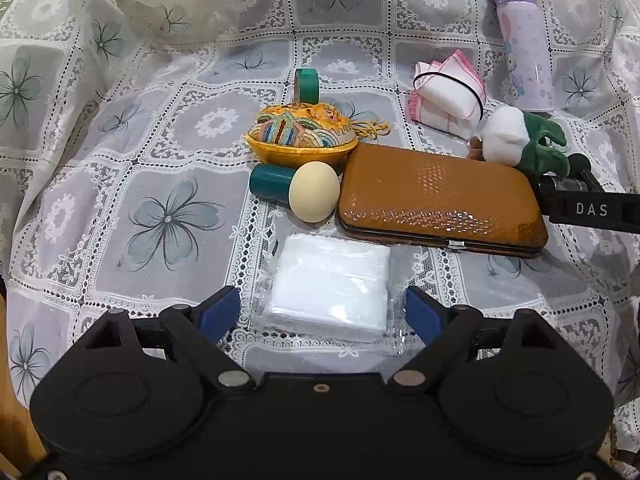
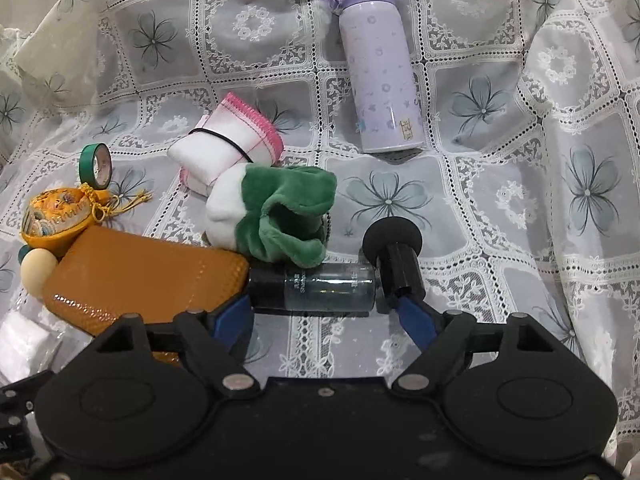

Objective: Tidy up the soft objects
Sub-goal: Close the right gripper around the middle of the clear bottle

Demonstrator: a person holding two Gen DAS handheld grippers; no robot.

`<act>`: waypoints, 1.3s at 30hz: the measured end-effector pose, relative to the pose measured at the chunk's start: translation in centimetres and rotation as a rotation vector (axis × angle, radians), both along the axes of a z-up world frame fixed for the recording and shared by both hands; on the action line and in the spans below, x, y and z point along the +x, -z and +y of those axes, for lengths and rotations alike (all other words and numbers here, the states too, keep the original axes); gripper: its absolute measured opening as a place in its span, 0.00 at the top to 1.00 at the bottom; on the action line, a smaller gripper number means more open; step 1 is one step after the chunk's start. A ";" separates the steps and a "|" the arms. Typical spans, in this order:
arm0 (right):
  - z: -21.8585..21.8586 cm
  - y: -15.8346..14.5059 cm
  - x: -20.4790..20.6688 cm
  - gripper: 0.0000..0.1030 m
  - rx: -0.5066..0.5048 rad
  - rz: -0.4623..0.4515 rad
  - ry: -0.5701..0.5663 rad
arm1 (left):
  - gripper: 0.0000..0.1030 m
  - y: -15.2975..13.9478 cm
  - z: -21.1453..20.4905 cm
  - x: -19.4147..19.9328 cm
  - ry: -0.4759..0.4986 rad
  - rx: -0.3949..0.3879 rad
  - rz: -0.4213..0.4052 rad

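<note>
Straddling the wrapped white pack [image 1: 330, 286], the left gripper [image 1: 322, 312] stands wide, pads either side w/o pressing. Pack lies flat on the lace cloth [image 1: 168, 216], just in front of the brown case [image 1: 440, 204]. Looks light and squashy, but the clear film is prob slippery, so pinch across the padded middle, not the loose edge. Right gripper [image 2: 324, 314] is open too, jaws around a dark shampoo bottle [image 2: 316, 286], no squeeze visible. Plush toy [image 2: 272, 216] sits just behind, touching it; soft, take it by the white body.
</note>
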State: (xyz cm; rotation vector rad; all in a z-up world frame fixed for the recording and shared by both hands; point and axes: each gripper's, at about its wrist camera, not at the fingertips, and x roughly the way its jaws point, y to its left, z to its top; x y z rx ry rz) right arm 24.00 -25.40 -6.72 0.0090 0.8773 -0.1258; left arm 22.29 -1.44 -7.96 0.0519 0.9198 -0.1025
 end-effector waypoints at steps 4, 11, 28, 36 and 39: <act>-0.3 -0.1 0.3 0.17 0.006 -0.010 0.010 | 0.18 0.0 0.0 0.0 0.000 0.001 -0.001; -0.2 0.0 0.5 0.20 0.015 -0.025 0.025 | 0.18 -0.1 0.0 0.2 -0.001 0.002 -0.001; -0.5 -0.8 -1.2 0.38 0.087 -0.033 0.050 | 0.18 -0.1 0.2 0.3 -0.005 -0.001 -0.005; -0.1 -0.6 0.7 0.35 0.112 -0.029 0.085 | 0.17 -0.1 0.4 0.3 -0.007 -0.004 -0.004; 0.2 -0.6 1.1 0.33 0.097 -0.031 0.095 | 0.17 0.0 0.3 0.3 -0.007 -0.003 -0.004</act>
